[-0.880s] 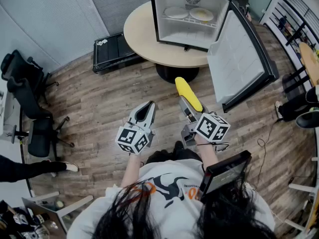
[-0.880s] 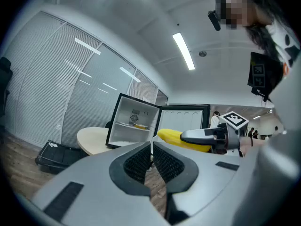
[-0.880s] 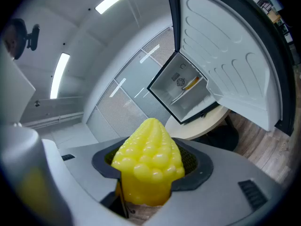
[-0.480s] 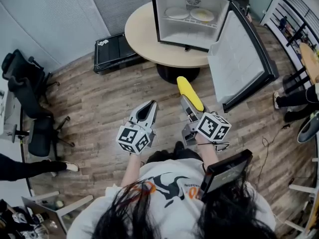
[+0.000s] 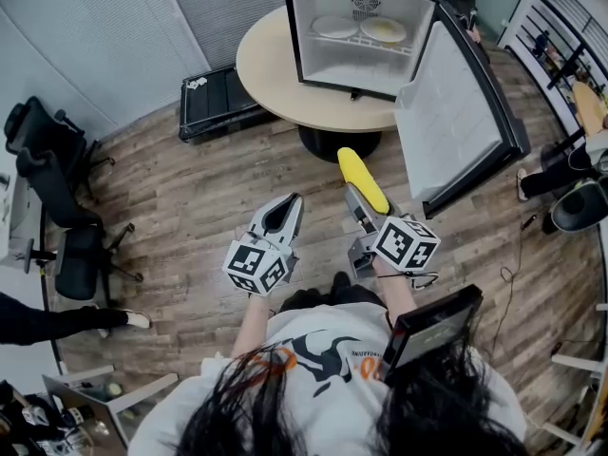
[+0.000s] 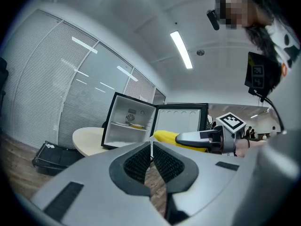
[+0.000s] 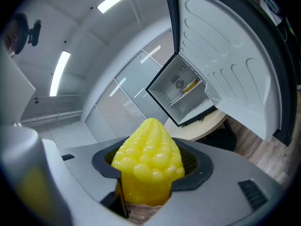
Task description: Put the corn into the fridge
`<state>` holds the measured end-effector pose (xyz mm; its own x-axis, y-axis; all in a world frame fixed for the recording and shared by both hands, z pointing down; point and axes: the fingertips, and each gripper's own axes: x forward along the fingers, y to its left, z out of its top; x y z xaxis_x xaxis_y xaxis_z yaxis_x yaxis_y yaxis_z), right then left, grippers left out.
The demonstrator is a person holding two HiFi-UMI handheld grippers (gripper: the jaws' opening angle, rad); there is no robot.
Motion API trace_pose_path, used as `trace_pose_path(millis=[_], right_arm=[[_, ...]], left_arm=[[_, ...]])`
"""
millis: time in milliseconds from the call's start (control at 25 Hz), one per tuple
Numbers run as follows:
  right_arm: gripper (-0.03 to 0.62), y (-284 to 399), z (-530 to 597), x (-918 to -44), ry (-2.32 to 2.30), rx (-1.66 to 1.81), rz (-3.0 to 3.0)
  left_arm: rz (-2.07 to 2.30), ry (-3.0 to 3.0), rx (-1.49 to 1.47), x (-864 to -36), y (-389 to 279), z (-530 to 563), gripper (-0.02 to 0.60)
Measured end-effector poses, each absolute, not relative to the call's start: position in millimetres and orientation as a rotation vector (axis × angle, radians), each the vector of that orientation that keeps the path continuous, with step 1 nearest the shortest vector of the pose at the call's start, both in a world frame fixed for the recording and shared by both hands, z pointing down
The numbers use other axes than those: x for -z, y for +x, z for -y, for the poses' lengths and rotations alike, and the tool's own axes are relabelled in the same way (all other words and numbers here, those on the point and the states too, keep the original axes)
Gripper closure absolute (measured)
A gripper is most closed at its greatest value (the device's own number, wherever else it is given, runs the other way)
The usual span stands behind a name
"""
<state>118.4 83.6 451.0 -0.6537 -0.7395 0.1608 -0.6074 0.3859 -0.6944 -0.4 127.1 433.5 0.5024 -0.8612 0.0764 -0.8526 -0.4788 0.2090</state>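
Note:
The yellow corn [image 5: 362,179] is clamped in my right gripper [image 5: 366,202], its tip sticking out past the jaws toward the fridge. The cob [image 7: 148,159] fills the gap between the dark pads in the right gripper view. On the round table [image 5: 275,74] ahead stands the small black fridge [image 5: 294,36], white inside, with its door [image 5: 456,112] swung wide to the right. Two plates lie on its upper shelf. My left gripper [image 5: 293,200] is shut and empty, level, just left of the right one. In the left gripper view, the corn [image 6: 165,136] shows beyond the tip of the left gripper [image 6: 151,142].
A black case [image 5: 220,98] lies on the wood floor left of the table. Office chairs [image 5: 47,188] stand at the far left, above a person's leg [image 5: 57,321]. Another person's feet [image 5: 570,207] and a rack are at the right edge.
Both grippers and the corn have stayed almost in place. The feet at the right edge have shifted.

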Motion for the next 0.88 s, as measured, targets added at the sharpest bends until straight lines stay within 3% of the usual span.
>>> trace_pose_path(millis=[880], right_arm=[[0.335,133,-24,-459,-1.149,1.121,-2.527]], left_arm=[[1.495,2.523,0.043,-438,25,-64,0.568]])
